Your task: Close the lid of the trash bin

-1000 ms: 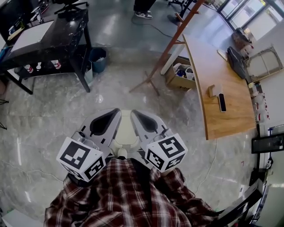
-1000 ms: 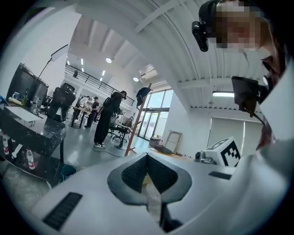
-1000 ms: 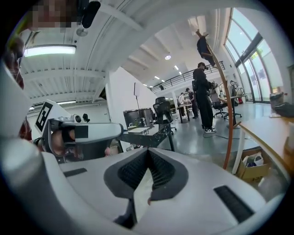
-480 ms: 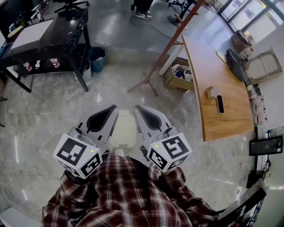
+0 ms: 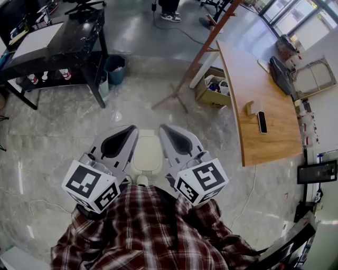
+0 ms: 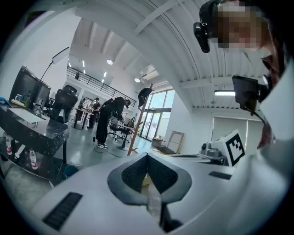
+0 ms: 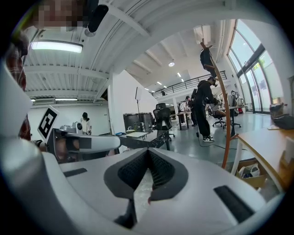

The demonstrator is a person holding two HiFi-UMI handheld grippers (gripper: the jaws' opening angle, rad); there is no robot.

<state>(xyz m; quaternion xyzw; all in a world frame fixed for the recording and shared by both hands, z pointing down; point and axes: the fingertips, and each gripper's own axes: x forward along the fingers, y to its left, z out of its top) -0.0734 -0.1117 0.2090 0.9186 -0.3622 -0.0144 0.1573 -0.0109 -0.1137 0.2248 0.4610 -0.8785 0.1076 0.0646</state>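
A cream trash bin (image 5: pixel 147 153) stands on the marble floor right in front of me, seen from above between both grippers; its lid looks flat and down, with a round pedal (image 5: pixel 141 181) at its near side. My left gripper (image 5: pixel 131 128) hangs over the bin's left side, jaws shut and empty. To the bin's right, my right gripper (image 5: pixel 162 128) is also shut and empty. In the left gripper view the left gripper (image 6: pixel 147 155) points level into the room, and so does the right gripper (image 7: pixel 148 150) in the right gripper view; the bin is hidden in both.
A black table (image 5: pixel 58 42) and a blue bucket (image 5: pixel 115 68) stand at the back left. A wooden easel leg (image 5: pixel 200 52), a cardboard box (image 5: pixel 211 90) and a curved wooden desk (image 5: pixel 259 105) are at the right. A person's feet (image 5: pixel 170 16) show far ahead.
Both grippers have shifted slightly left and forward over the bin; their jaws stay shut. The bin looks the same.
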